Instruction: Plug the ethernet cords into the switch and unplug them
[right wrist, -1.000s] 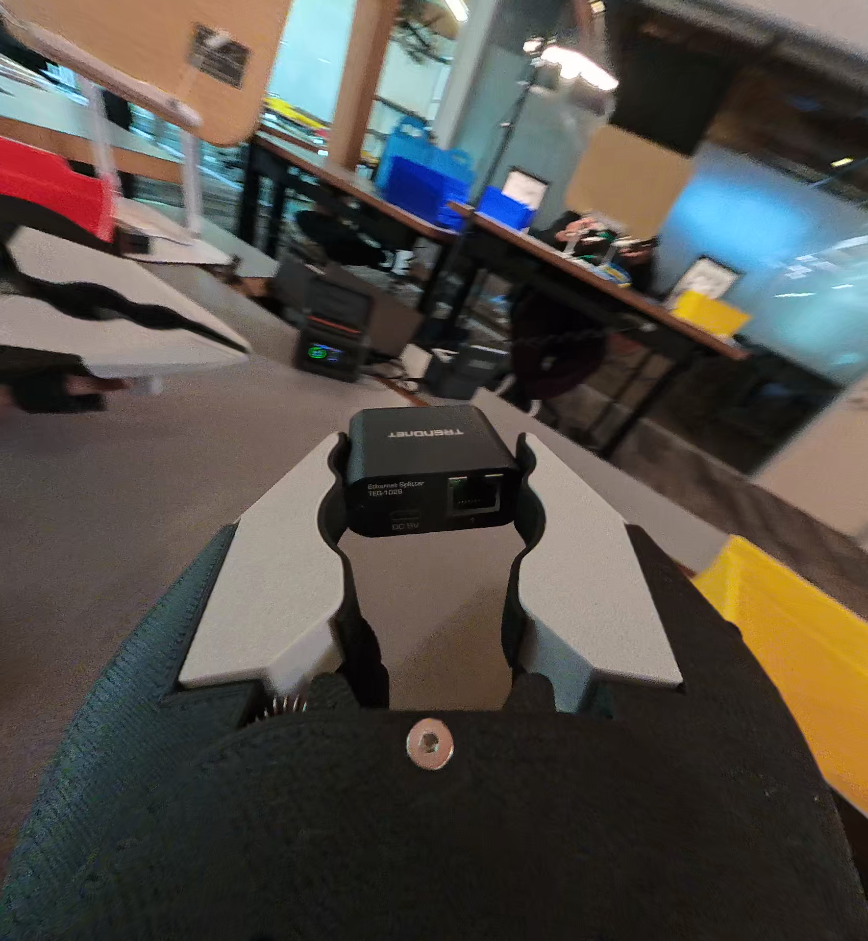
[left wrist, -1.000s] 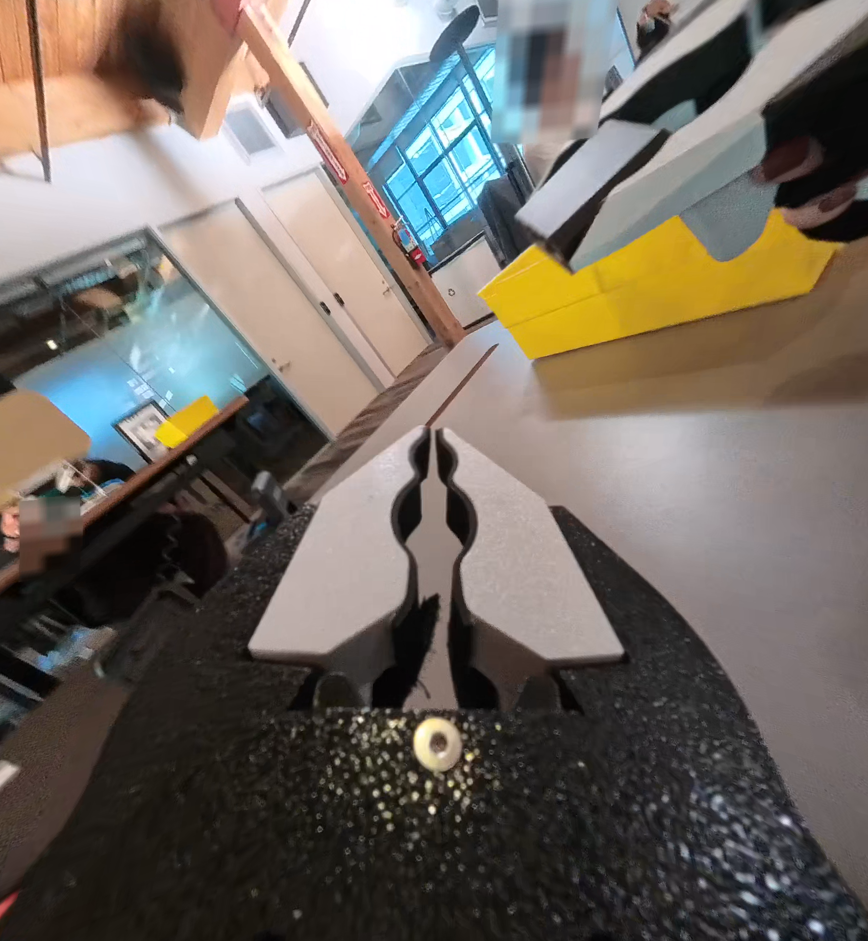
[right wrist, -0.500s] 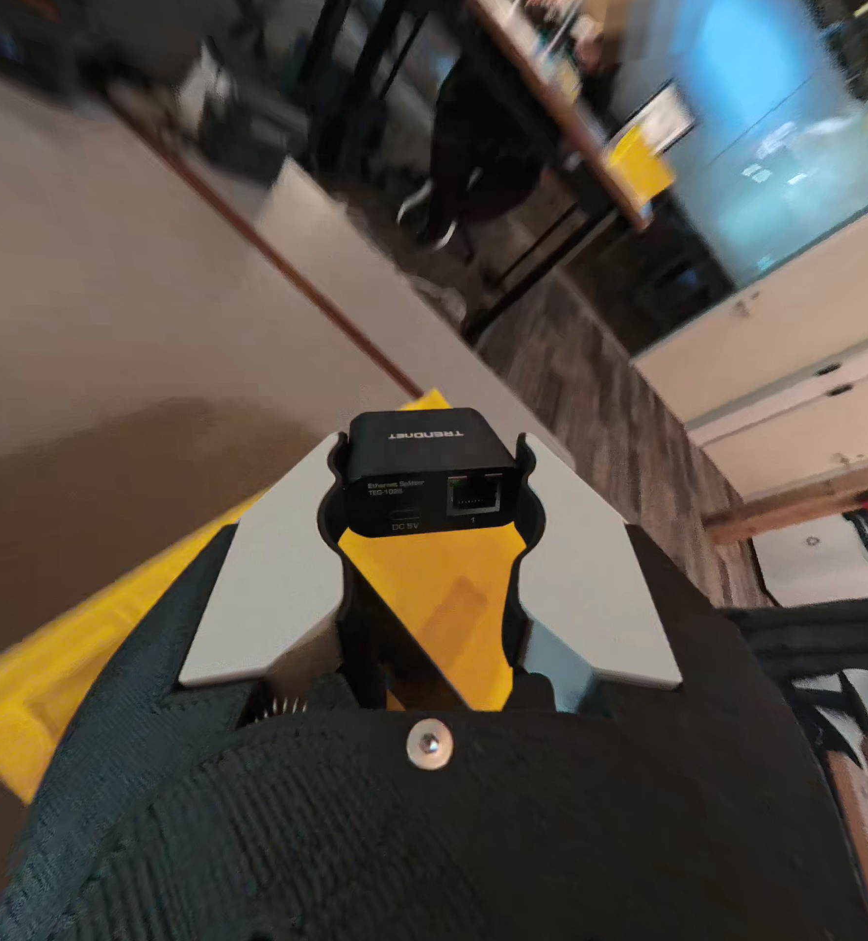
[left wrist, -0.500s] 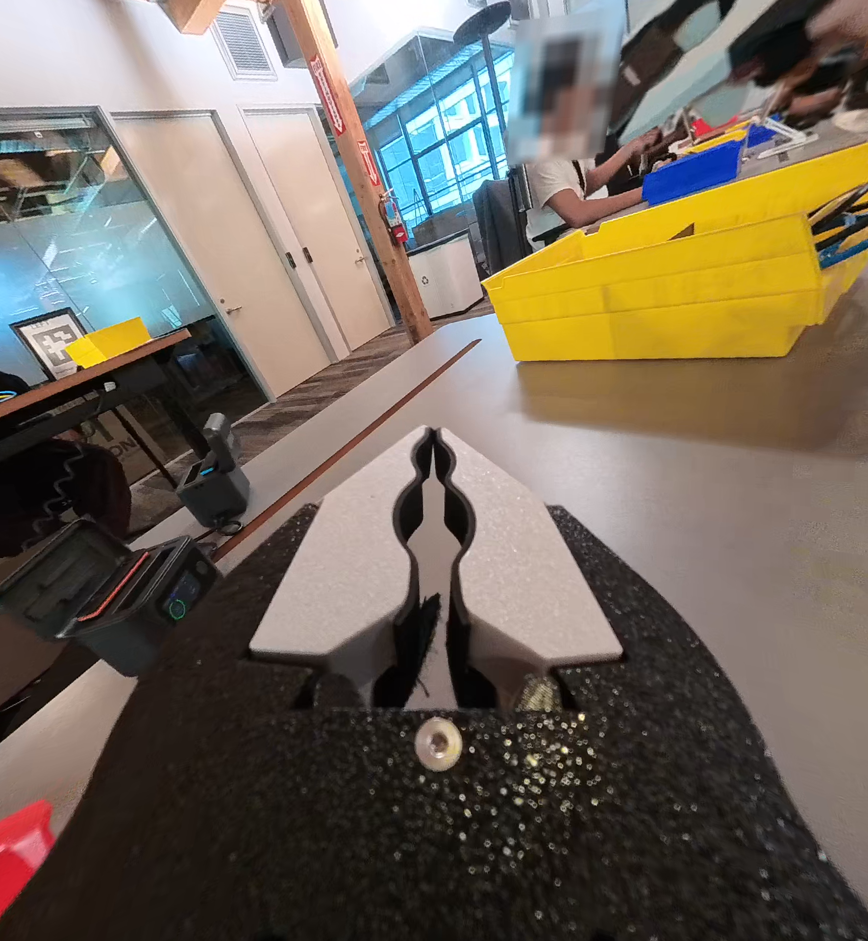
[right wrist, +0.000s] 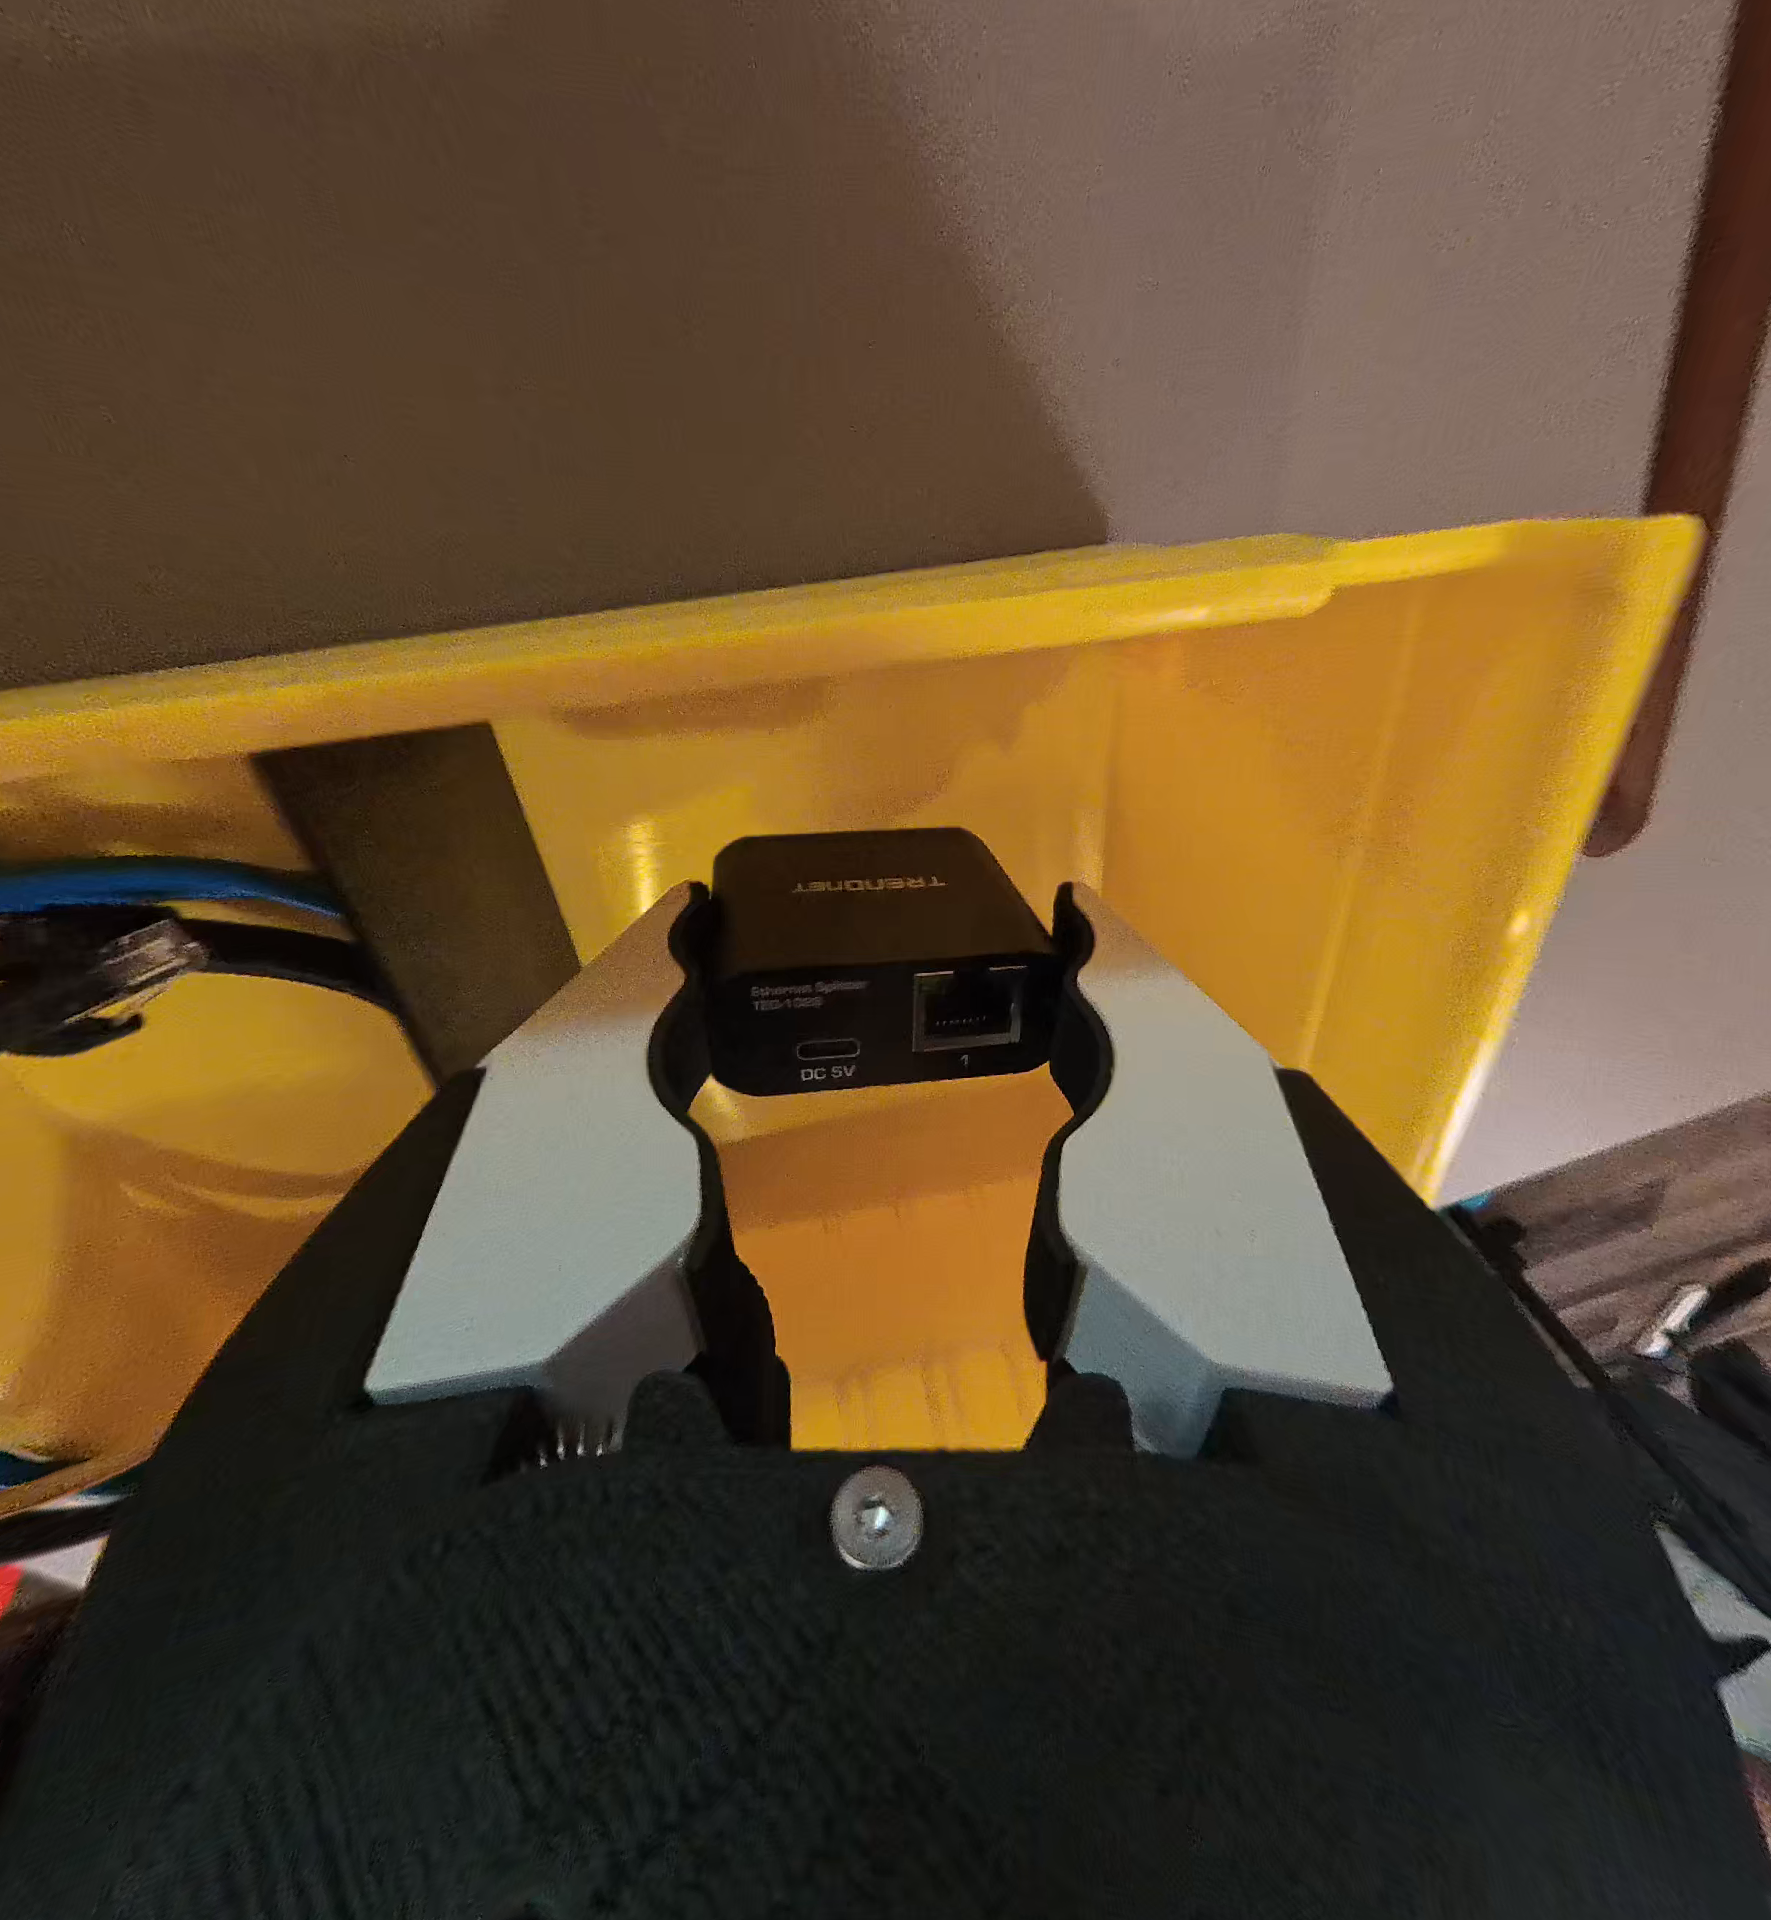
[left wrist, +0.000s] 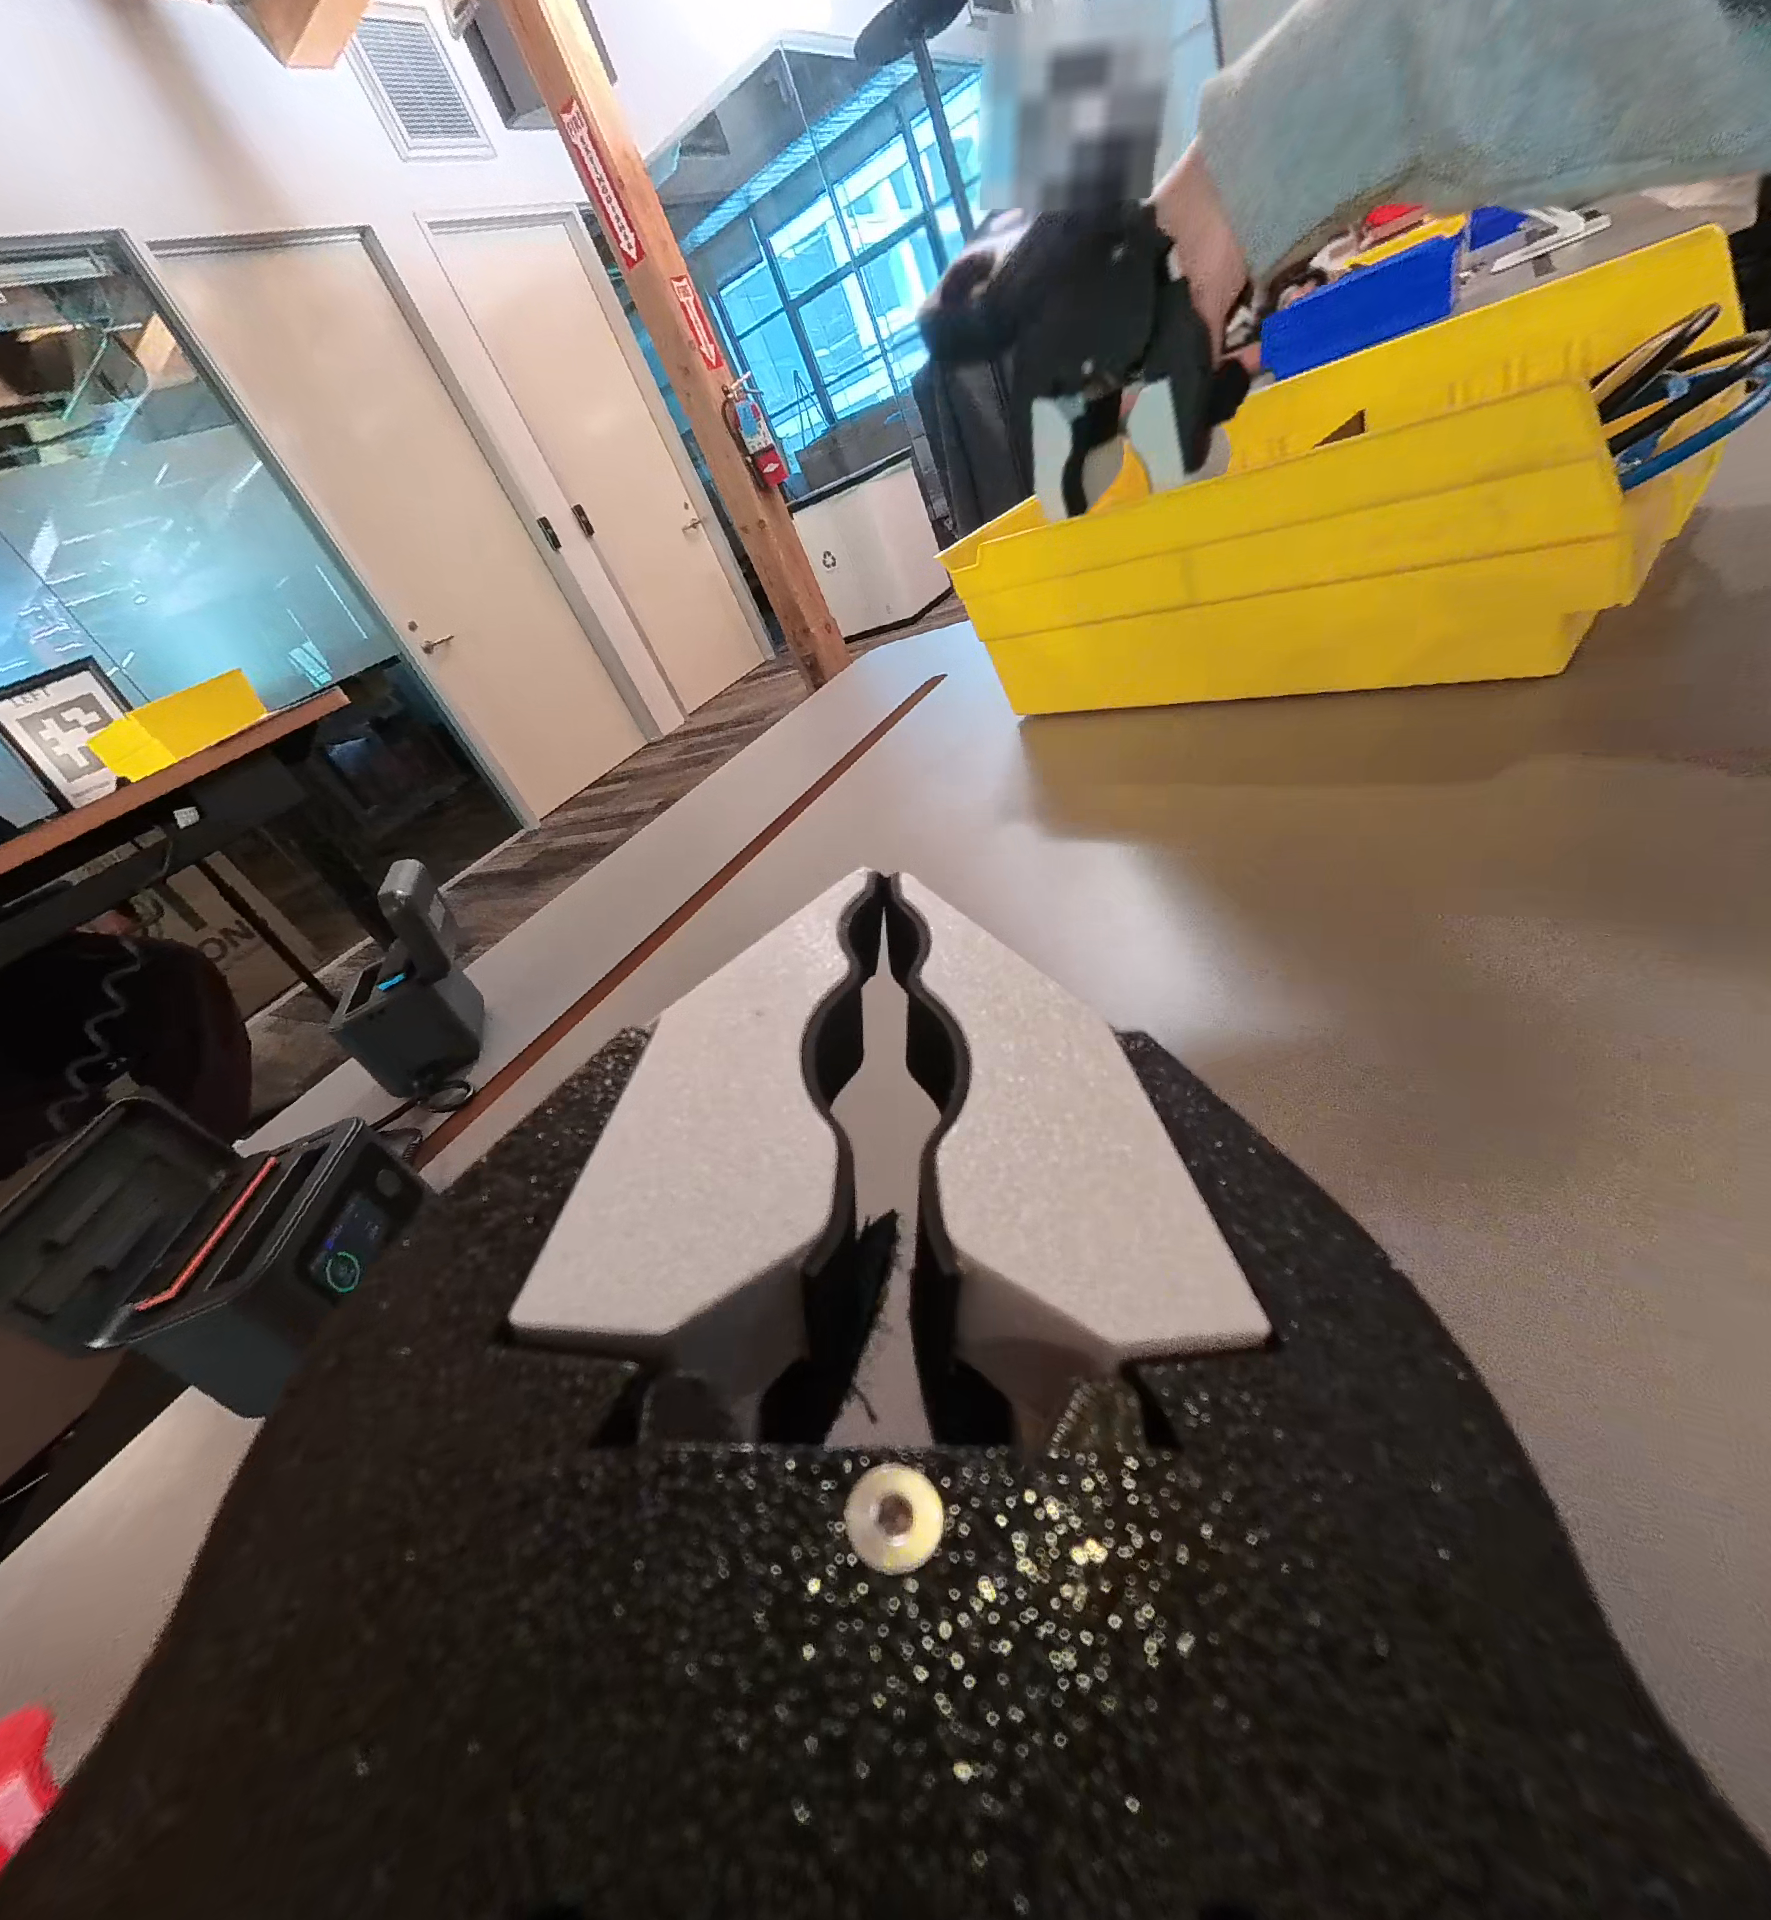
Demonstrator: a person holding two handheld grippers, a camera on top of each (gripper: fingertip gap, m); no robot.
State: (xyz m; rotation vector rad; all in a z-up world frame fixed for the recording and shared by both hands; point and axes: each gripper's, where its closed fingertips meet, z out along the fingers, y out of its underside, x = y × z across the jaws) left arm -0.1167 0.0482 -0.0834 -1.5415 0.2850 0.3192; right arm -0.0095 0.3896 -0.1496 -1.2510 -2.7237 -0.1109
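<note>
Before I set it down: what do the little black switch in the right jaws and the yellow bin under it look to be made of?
Switch: looks like a matte black casing with rounded corners and little glare, held in the right gripper; plastic or coated metal, I cannot tell which.
Yellow bin: most likely moulded plastic with a semi-gloss finish, going by the soft highlights on its inner wall and its rolled rim.
</note>
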